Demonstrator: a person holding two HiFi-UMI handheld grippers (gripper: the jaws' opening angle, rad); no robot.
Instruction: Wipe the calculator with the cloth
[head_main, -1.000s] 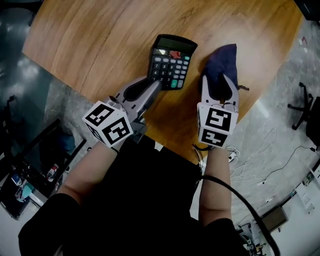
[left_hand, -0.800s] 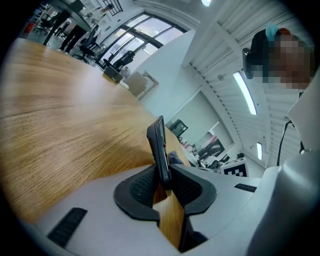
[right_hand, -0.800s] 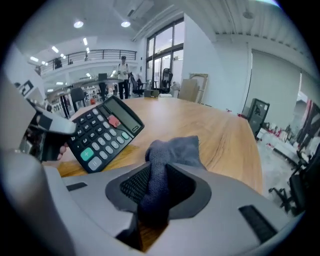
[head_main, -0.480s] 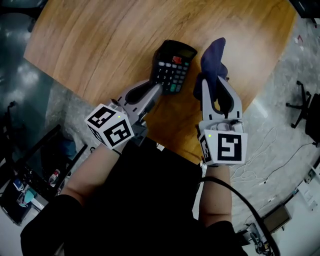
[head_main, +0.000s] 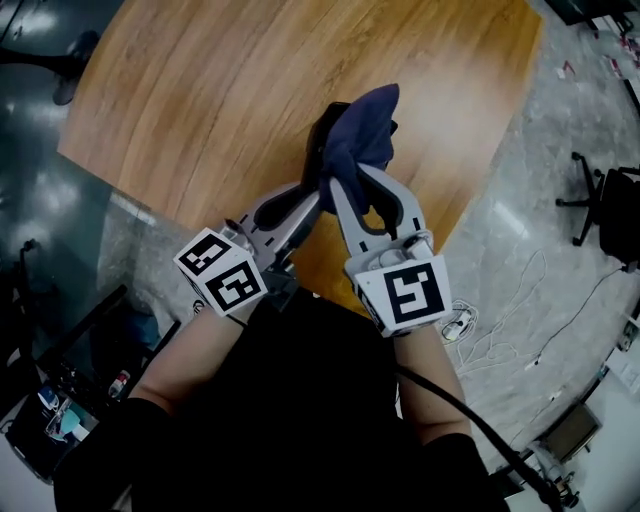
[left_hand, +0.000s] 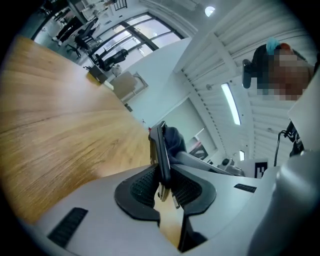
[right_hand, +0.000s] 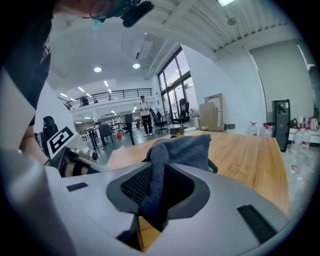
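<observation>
The left gripper (left_hand: 165, 186) is nearly closed, pinching the lower edge of the calculator (left_hand: 161, 147), which stands up on edge at twelve o'clock from the jaws. The right gripper (right_hand: 152, 197), whose jaws have just been closing, clamps a fold of the dark blue cloth (right_hand: 182, 147). The cloth bunches at one o'clock of the calculator, seemingly pressed against it, over the wooden table (head_main: 200, 100).

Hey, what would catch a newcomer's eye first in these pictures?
Held up over the wooden table, the left gripper clamps a black calculator edge-on. Right beside it, the right gripper, its jaws just closed, pinches a dark blue cloth that hides most of the calculator in the head view.
</observation>
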